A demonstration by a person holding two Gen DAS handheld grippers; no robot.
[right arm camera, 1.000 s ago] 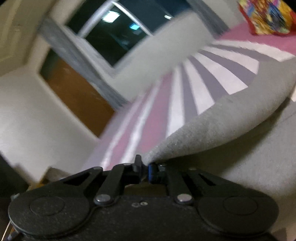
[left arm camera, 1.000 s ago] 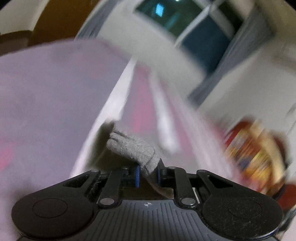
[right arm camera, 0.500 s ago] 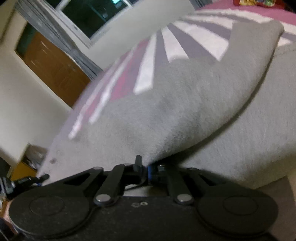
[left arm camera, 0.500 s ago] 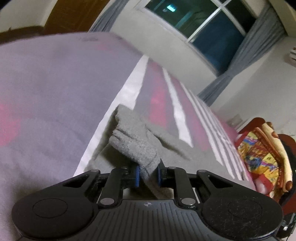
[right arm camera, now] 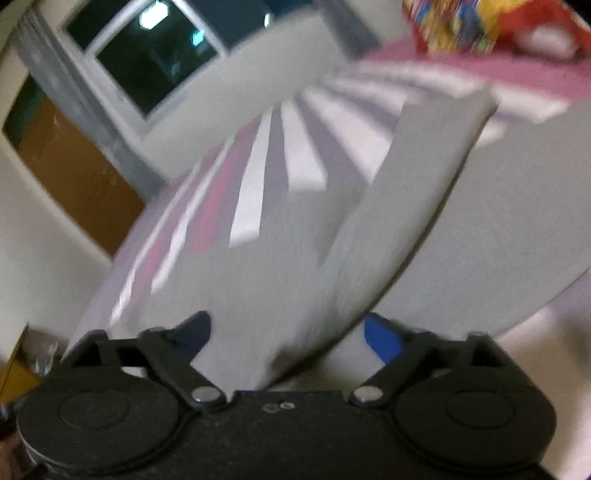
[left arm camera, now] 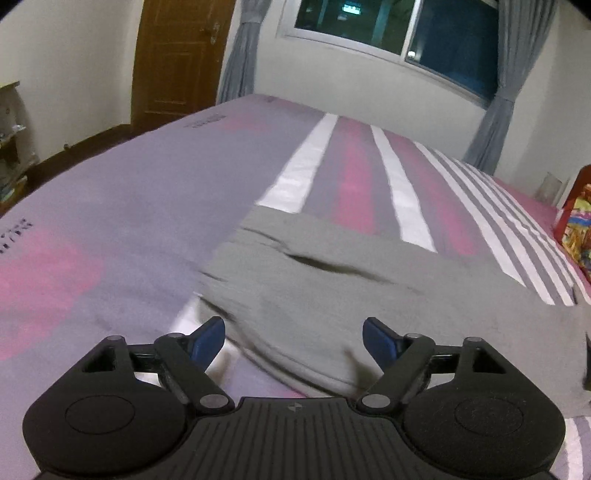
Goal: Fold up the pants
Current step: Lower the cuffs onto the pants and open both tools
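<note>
Left tongs (left arm camera: 293,334), right tongs (right arm camera: 286,334) opening, off grey pants (left arm camera: 369,295); bedsheet (left arm camera: 129,206) print unreadable.

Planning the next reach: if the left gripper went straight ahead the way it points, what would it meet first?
Probably the grey pants lying on the bed, just beyond the opening left gripper; depth is unclear.

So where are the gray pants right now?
The gray pants lie on the striped bed, just ahead of the left claw; the window is far behind.

Two wrist views, low over bed (left arm camera: 110,206), sharing pants (left arm camera: 351,295)
</note>
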